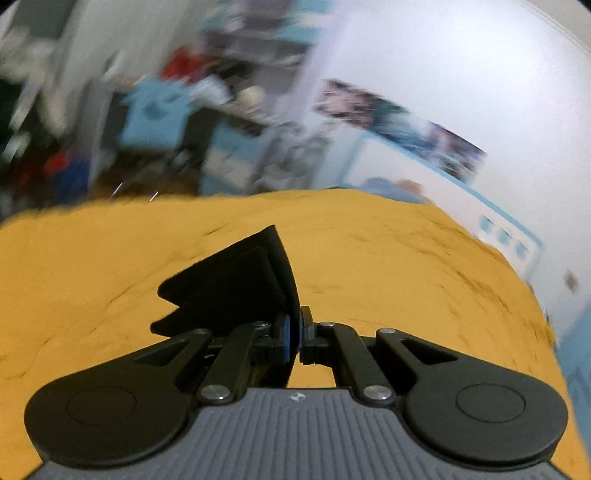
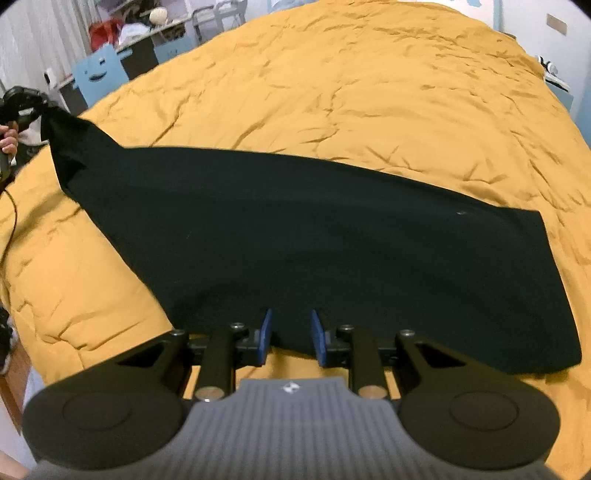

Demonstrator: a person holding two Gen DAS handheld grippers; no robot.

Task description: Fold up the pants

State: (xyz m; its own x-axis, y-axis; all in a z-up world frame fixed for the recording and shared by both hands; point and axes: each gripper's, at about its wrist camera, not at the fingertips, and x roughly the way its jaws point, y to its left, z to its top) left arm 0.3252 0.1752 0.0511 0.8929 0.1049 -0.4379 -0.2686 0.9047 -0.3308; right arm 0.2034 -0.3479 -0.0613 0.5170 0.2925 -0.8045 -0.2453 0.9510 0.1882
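Note:
Black pants (image 2: 314,240) lie spread across the orange bedspread (image 2: 369,92). My left gripper (image 1: 295,336) is shut on one end of the pants (image 1: 240,280), and the layered fabric sticks up past its blue pads. In the right wrist view that left gripper (image 2: 22,107) holds the far left end lifted off the bed. My right gripper (image 2: 291,336) is open, its blue pads just above the near edge of the pants, with nothing between them.
The orange bedspread (image 1: 406,266) fills the lower half of the left wrist view. Beyond the bed stand a blue chair (image 2: 99,74), shelves with clutter (image 2: 147,26) and a white wall (image 1: 461,55). A cable (image 2: 11,206) hangs at the left edge.

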